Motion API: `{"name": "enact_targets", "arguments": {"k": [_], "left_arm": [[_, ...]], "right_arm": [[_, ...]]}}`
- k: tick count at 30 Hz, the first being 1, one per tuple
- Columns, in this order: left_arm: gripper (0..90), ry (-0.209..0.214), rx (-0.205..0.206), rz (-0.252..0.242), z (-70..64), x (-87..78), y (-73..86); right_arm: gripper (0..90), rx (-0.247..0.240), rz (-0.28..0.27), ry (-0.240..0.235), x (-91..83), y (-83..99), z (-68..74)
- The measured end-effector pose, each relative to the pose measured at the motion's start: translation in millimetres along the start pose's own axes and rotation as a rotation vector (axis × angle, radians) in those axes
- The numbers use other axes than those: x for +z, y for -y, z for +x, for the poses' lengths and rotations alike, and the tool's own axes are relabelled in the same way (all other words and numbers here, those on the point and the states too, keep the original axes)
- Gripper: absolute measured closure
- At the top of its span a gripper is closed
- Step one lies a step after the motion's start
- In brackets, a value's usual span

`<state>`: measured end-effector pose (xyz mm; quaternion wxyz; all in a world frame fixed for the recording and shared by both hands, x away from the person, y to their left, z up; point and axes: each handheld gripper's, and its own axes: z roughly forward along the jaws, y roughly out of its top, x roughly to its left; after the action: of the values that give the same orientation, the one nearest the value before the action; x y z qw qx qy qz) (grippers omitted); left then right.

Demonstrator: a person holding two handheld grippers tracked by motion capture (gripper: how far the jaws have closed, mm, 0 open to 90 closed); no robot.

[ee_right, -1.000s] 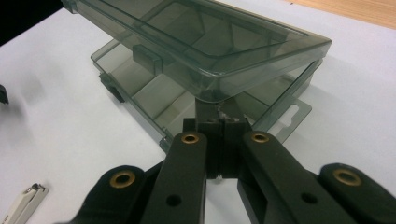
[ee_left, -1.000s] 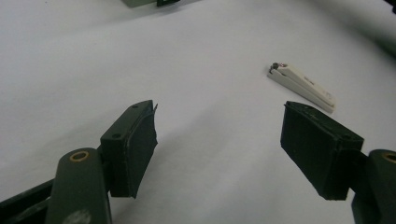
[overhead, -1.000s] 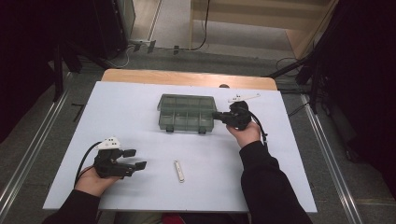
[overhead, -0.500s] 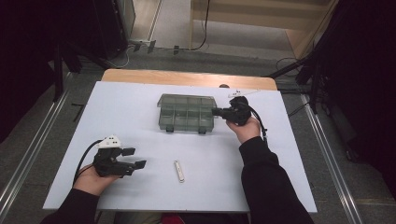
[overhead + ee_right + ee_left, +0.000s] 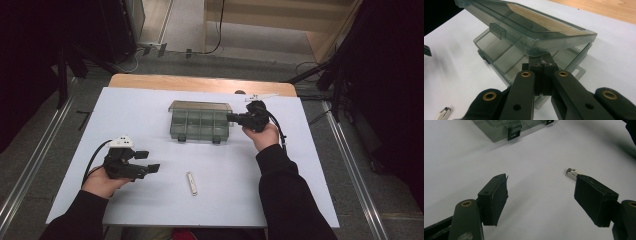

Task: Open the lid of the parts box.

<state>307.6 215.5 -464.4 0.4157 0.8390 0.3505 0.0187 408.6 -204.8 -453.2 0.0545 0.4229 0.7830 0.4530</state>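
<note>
the right gripper [image 5: 541, 65] is pinching the lid [image 5: 529, 27] of the organizer box [image 5: 201, 125] at the table's far middle, propping it ajar; judging the thin grip, the lid could be slipping shut; the left gripper [image 5: 540, 192] is hovering agape near the small clip [image 5: 572, 173].

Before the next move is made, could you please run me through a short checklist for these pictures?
1. Right gripper shut under the lid edge: ok.
2. Lid lifted off the compartment box: ok, partly raised.
3. Left gripper open and holding nothing: ok.
4. Small white clip lying free on the table, near the left gripper: ok.
5. Compartments free of contents: cannot tell.
</note>
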Motion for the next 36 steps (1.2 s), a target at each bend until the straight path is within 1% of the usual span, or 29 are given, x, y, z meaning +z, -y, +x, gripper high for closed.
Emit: {"name": "enact_targets", "arguments": {"k": [3,5,6,8,10,13,15,18,19,21,22,25,27,28,29,31,33,36], "left_arm": [[26.4,0.013,-0.004,-0.002,2.8,1.0,-6.6],[26.4,0.009,0.019,-0.005,4.0,2.0,-11.5],[26.4,-0.002,0.029,-0.014,4.5,2.5,-13.8],[26.5,0.002,0.018,-0.023,6.9,3.5,-18.8],[26.5,0.014,0.003,-0.034,10.0,4.9,-23.5],[26.5,0.012,0.001,-0.029,13.8,8.4,-30.7],[26.5,0.022,-0.004,-0.032,15.6,10.2,-33.6],[26.5,0.025,-0.007,-0.034,19.2,14.2,-36.5],[26.5,0.021,-0.012,-0.031,21.0,15.4,-37.1],[26.5,0.027,-0.025,-0.039,23.0,17.3,-37.2],[26.5,0.023,-0.027,-0.042,23.8,17.8,-37.5],[26.5,0.016,-0.027,-0.048,27.2,20.7,-40.3],[26.5,0.005,-0.016,-0.057,29.6,23.2,-43.0],[26.5,0.001,-0.017,-0.059,31.1,25.4,-44.8],[26.5,0.004,-0.015,-0.060,32.4,26.4,-45.6],[26.5,-0.004,-0.008,-0.056,35.2,29.4,-48.0],[26.5,0.000,-0.011,-0.051,38.1,31.8,-49.9],[26.5,-0.002,-0.014,-0.062,42.6,34.6,-52.9]], "right_arm": [[90.0,0.001,0.000,-0.002,-0.4,-0.6,-0.5],[90.0,0.007,0.001,-0.006,-0.9,-1.1,-0.6],[90.0,0.007,0.001,-0.006,-1.1,-1.2,-0.7],[90.0,0.011,0.003,-0.006,-1.2,-1.3,-0.4],[90.0,0.013,0.003,-0.007,-1.0,-1.3,-0.2],[90.0,0.015,0.003,-0.010,-0.5,-1.2,-0.2],[90.0,0.014,0.003,-0.008,-0.3,-1.3,-0.1],[90.0,0.014,0.001,-0.008,-0.6,-1.6,-0.1],[90.0,0.015,0.001,-0.007,-0.5,-1.6,0.0],[90.0,0.016,0.002,-0.007,-0.5,-1.7,0.2],[90.0,0.016,0.002,-0.006,-0.5,-1.7,0.3],[90.0,0.021,0.003,-0.007,-0.6,-1.5,0.2],[90.0,0.021,0.002,-0.007,-0.3,-1.4,0.0],[90.0,0.022,0.004,-0.005,-0.1,-1.3,0.2],[90.0,0.022,0.004,-0.003,0.4,-1.2,0.1],[90.0,0.022,0.005,-0.003,0.9,-1.2,0.2],[90.0,0.023,0.006,-0.003,1.0,-1.3,0.4],[90.0,0.020,0.006,-0.001,1.0,-1.3,0.6]]}}
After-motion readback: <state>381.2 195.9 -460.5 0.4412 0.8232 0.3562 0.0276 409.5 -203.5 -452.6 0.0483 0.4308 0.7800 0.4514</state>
